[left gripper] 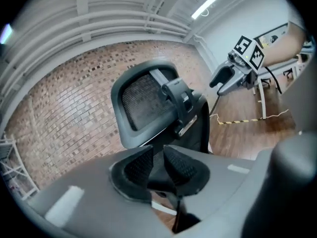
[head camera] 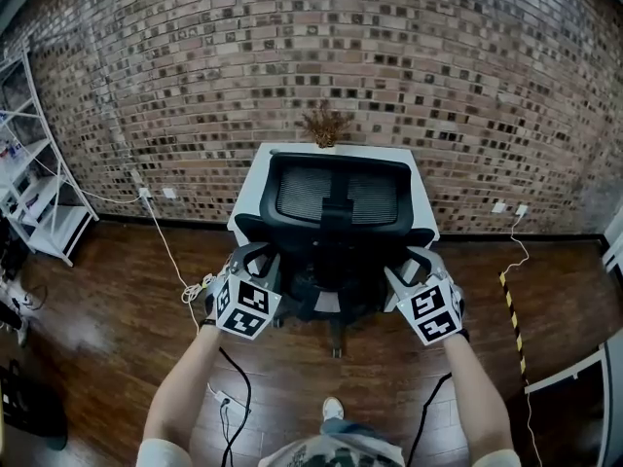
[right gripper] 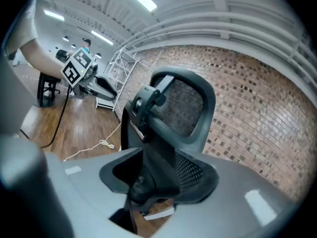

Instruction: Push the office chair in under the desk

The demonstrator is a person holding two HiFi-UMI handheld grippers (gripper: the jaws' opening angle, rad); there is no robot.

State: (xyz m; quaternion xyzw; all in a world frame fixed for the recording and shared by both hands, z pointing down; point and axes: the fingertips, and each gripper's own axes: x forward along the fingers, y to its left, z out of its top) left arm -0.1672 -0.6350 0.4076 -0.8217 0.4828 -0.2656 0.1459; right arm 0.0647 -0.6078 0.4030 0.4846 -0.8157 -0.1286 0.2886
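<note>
The left claw (left gripper: 159, 160) is clenched: its two black ribbed pads (left gripper: 137, 165) stand almost together, nipping the dark edge of the left armrest (head camera: 251, 230), whose stem runs down below them. The right claw (right gripper: 154, 172) is released. Its jaws are well apart and straddle the right armrest (head camera: 417, 237); I cannot tell whether either pad touches its dark support.

In the head view each claw reaches forward from a bare forearm, with its marker cube (head camera: 245, 307) nearest the camera. The two flank the office chair (head camera: 336, 197), one at each armrest.

The chair faces away from the person, its black mesh backrest upright and its base (head camera: 336, 337) on the wooden floor (head camera: 117, 319). It stands at the near edge of the white bench (head camera: 255, 185), the backrest covering the middle of the benchtop from this angle. How far the seat reaches under the top cannot be made out.

A dried plant (head camera: 324, 125) sits at the bench's far edge against the brick wall (head camera: 389, 66). A white cable (head camera: 165, 246) trails from a wall socket (head camera: 144, 193) down across the floor on the left, where a white shelf rack (head camera: 44, 197) stands. A yellow-and-black striped strip (head camera: 513, 319) lies on the floor to the right. The person's shoe (head camera: 333, 409) shows at the bottom, behind the chair.
</note>
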